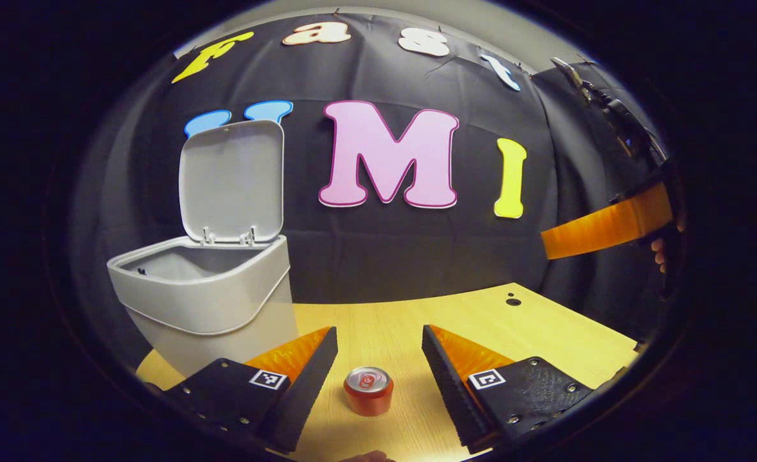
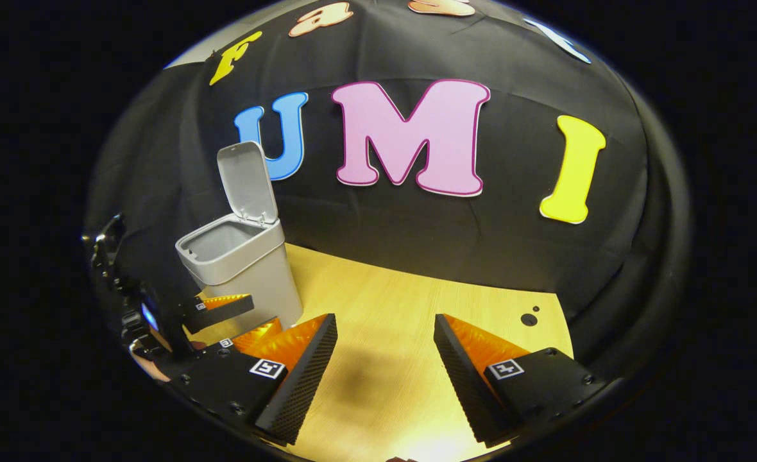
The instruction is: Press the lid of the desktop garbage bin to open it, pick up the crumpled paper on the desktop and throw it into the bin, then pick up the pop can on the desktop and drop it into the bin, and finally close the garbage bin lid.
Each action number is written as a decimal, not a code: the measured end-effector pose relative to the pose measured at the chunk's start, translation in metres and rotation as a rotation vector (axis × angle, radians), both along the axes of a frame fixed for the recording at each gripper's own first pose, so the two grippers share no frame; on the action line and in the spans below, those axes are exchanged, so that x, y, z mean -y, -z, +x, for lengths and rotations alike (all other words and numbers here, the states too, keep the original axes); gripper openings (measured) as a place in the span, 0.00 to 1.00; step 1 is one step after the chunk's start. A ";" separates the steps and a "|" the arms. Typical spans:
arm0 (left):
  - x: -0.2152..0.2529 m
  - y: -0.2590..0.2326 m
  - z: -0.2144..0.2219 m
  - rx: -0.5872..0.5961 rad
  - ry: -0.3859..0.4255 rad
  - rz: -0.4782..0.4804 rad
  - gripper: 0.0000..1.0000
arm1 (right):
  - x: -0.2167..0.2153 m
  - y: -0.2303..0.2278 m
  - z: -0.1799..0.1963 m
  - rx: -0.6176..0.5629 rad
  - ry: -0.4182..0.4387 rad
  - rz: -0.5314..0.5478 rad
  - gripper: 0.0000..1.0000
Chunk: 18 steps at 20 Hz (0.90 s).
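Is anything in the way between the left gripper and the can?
Nothing visible. The pop can stands upright on the bare table between the left gripper's open fingers, and the bin stands off to one side, its lid up.

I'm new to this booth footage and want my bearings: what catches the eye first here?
The grey bin stands at the table's left with its lid flipped upright. A red pop can stands on the wooden table, between the left gripper's open jaws.
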<state>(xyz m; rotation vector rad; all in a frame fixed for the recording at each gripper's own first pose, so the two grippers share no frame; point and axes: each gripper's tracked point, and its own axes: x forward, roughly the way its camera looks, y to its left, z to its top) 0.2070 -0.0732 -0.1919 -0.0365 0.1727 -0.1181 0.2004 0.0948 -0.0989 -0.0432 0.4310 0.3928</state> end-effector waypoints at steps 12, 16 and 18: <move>-0.001 0.081 0.050 -0.143 -0.047 -0.001 0.88 | 0.002 0.034 0.015 -0.066 -0.006 0.010 0.98; -0.004 0.102 0.055 -0.181 -0.047 0.020 0.88 | 0.004 0.039 0.018 -0.080 0.002 0.008 0.98; -0.003 0.116 0.054 -0.214 -0.046 0.020 0.88 | 0.008 0.044 0.019 -0.090 0.009 0.008 0.98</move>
